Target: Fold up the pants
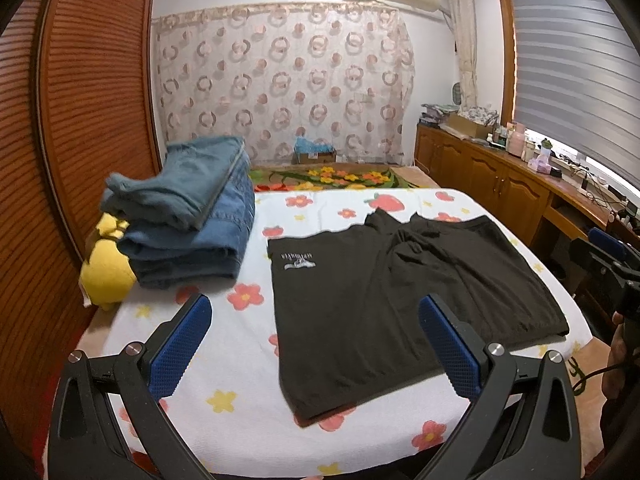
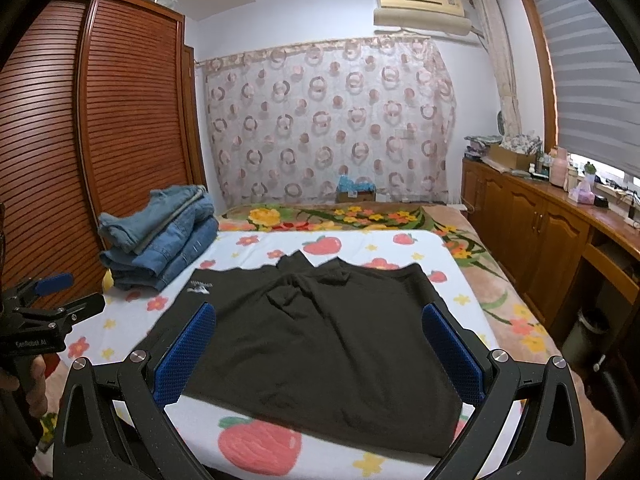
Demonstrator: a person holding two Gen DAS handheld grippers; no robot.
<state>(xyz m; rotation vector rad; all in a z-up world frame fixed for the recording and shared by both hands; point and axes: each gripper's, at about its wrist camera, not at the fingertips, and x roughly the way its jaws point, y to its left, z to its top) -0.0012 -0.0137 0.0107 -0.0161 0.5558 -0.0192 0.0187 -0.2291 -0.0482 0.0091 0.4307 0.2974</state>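
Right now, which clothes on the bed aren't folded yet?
The black pants with the small white logo, spread flat on the flowery sheet. The blue denim garments sit folded in a stack beside them.

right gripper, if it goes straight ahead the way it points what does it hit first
Most likely the black pants lying flat on the bed sheet: the open right gripper aims down at their middle. Depth is unclear, but nothing else shows between.

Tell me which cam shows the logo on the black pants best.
Left wrist: the logo on the pants sits near centre, unobstructed, print outline readable. Right wrist shows it smaller, just beyond that gripper's left finger.
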